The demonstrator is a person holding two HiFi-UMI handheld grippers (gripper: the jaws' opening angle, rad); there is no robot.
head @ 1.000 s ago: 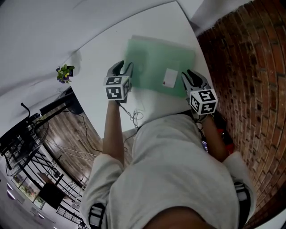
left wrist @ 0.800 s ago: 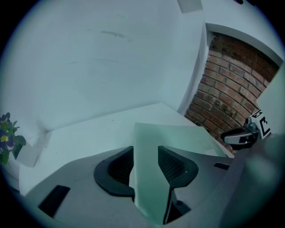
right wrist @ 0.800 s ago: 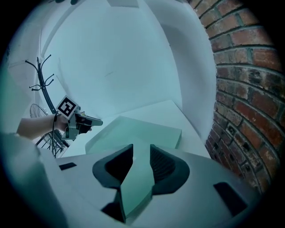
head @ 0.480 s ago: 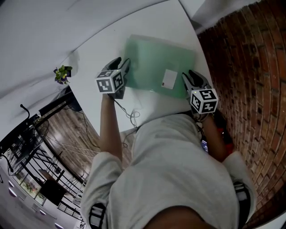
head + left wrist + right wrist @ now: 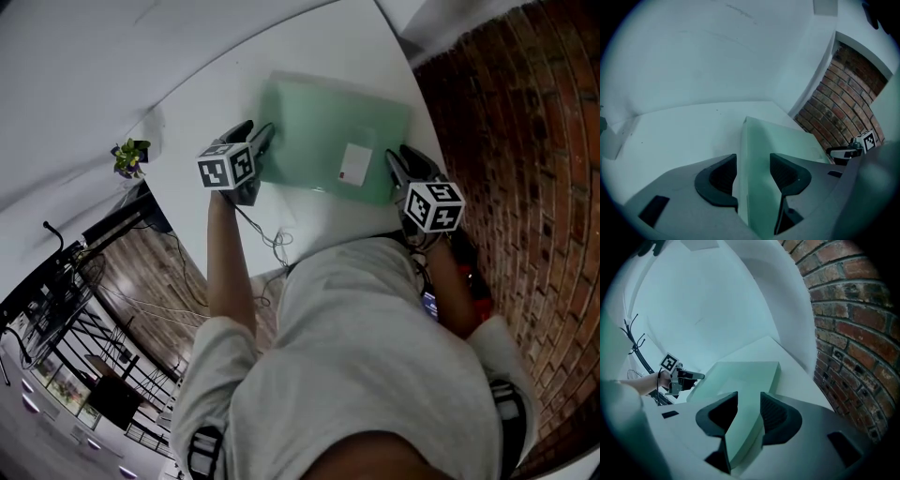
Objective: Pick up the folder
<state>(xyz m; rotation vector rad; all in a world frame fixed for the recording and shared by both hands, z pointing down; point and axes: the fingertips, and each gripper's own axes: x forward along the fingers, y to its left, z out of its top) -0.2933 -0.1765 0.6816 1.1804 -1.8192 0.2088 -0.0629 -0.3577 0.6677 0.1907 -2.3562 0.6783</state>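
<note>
Lying on the white bench, the pale green translucent plastic folder sits near the bench's far corner, close to the red brick wall. A small white label is on its cover toward the near right corner.

The left gripper is at the folder's left edge. In the left gripper view that edge runs between the two dark pads; the jaws have just been opening and now stand apart, released, not pinching it. The right gripper is at the folder's near right corner. In the right gripper view the corner lies between its pads, and these jaws have also just been opening and are released, with a gap beside the sheet.

Each gripper carries a cube with square markers. The person's light grey shirt fills the lower part of the head view, and a small potted plant stands beyond the bench's left edge.
</note>
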